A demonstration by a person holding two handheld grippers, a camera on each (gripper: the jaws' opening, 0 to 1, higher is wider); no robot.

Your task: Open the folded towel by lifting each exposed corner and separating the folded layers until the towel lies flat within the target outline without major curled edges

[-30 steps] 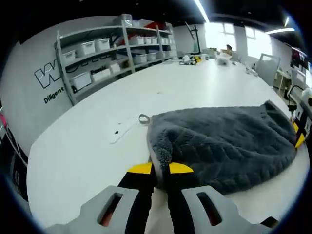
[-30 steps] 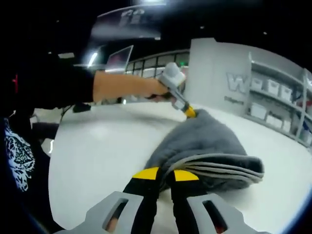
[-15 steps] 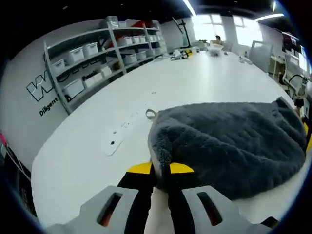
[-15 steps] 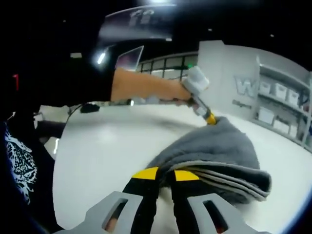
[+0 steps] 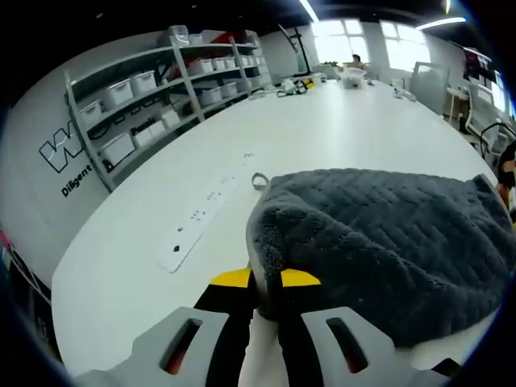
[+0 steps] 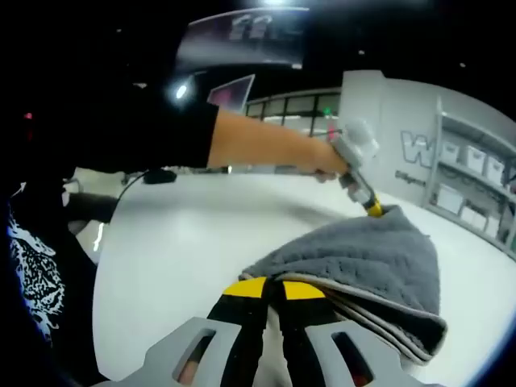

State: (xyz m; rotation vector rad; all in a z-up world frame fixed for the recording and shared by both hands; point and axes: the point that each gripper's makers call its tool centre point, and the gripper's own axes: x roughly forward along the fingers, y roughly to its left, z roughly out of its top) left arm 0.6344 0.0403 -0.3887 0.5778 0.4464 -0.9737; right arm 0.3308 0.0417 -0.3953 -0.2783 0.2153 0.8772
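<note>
Sagging grey quilted towel [image 5: 387,242], layered

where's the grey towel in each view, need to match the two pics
Left gripper view: the grey towel fills the lower right, one corner pinched in the left gripper at bottom centre.
Right gripper view: the towel lies centre right, its layered edge held by the right gripper; the left gripper grips its far peak.
Shared landmark: the shelving with white bins beside the lettered wall.
</note>
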